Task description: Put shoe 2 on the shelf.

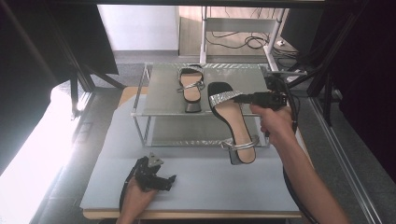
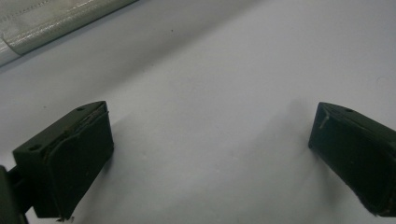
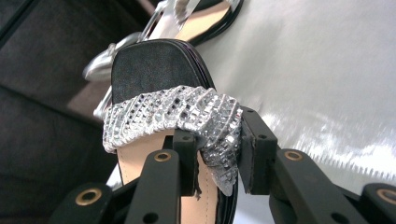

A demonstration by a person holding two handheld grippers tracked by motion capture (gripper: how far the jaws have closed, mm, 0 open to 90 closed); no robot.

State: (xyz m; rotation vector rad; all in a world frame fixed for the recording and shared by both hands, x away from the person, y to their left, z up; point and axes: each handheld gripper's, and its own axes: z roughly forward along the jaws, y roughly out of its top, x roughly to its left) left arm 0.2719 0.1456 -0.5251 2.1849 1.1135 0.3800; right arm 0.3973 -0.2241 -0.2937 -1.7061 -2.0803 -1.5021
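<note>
A black sandal with a glittery silver strap (image 1: 232, 119) hangs in the air over the front right of a two-tier metal rack (image 1: 163, 100). My right gripper (image 1: 240, 98) is shut on that strap (image 3: 205, 126), toe pointing away. The matching sandal (image 1: 191, 87) lies on the rack's top shelf, and its silver strap (image 3: 187, 14) shows beyond the held toe. My left gripper (image 1: 170, 179) rests low on the blue-grey mat (image 1: 210, 186) near the front edge, jaws wide apart with bare mat (image 2: 210, 116) between them.
The rack stands at the back of the mat, with a lower shelf (image 1: 187, 135) beneath. Dark curtains flank both sides. A white desk frame (image 1: 238, 28) and cables stand behind the table. A pale rack rail (image 2: 51, 21) crosses the top left of the left gripper view.
</note>
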